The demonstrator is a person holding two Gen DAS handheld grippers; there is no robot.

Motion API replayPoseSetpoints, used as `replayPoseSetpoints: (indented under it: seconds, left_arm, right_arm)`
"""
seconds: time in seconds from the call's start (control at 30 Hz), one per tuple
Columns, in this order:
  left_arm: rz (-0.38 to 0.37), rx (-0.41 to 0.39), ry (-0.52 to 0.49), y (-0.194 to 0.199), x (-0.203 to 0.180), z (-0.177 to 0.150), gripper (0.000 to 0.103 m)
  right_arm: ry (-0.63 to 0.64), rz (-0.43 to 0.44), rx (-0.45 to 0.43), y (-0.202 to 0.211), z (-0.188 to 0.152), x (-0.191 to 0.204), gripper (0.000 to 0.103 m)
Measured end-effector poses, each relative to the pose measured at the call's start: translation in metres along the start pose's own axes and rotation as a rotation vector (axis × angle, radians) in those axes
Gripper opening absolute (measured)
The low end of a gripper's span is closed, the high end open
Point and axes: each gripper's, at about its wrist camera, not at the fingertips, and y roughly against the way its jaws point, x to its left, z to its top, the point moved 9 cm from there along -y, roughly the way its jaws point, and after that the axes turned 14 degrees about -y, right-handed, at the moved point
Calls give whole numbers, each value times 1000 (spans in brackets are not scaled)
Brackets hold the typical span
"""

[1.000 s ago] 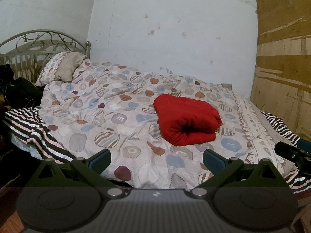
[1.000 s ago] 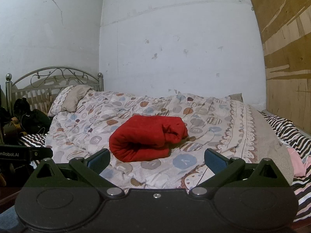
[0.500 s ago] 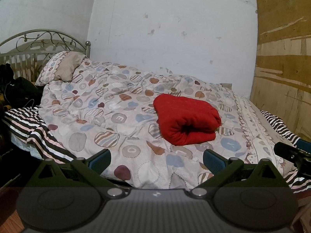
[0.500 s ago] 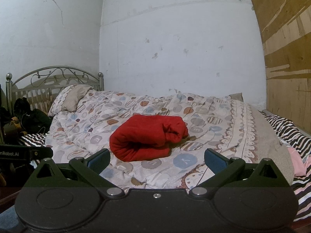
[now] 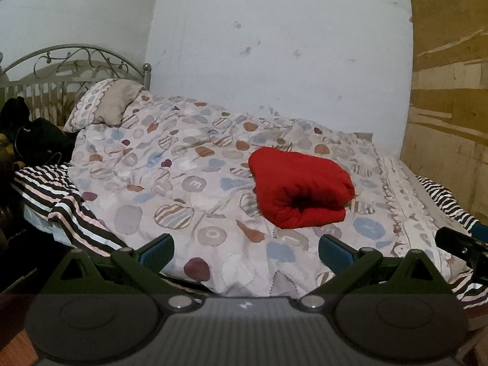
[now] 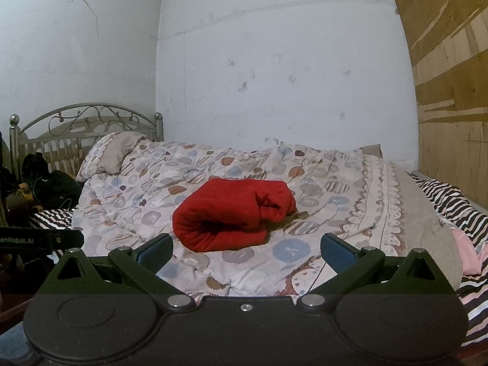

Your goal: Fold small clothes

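- Right now your left gripper and right gripper both have their jaws spread wide, holding nothing, well short of the garment.
- That red garment lies folded on the quilt, at 1 o'clock from your left gripper and 12 o'clock from your right.
- Reach in again and a fingertip could catch the open roll facing you, and the fold would likely spring loose.
- Press down and the soft quilt may sag, tipping the bundle.
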Motion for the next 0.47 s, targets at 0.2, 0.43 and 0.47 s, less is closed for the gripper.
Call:
replayPoseSetpoints:
  seconds: [0.2, 0.43, 0.47]
  left_arm:
    - [-15, -4, -8, -1, -6, 1, 103]
    - [-23, -6, -13, -3, -6, 1, 103]
    - [-22, -5, -11, -3, -7, 2, 103]
  right_arm:
    - [-1, -1, 2, -1, 1, 0, 103]
    - [-2, -2, 4, 1, -4, 1, 103]
    - [-3, -2, 5, 1, -4, 1, 103]
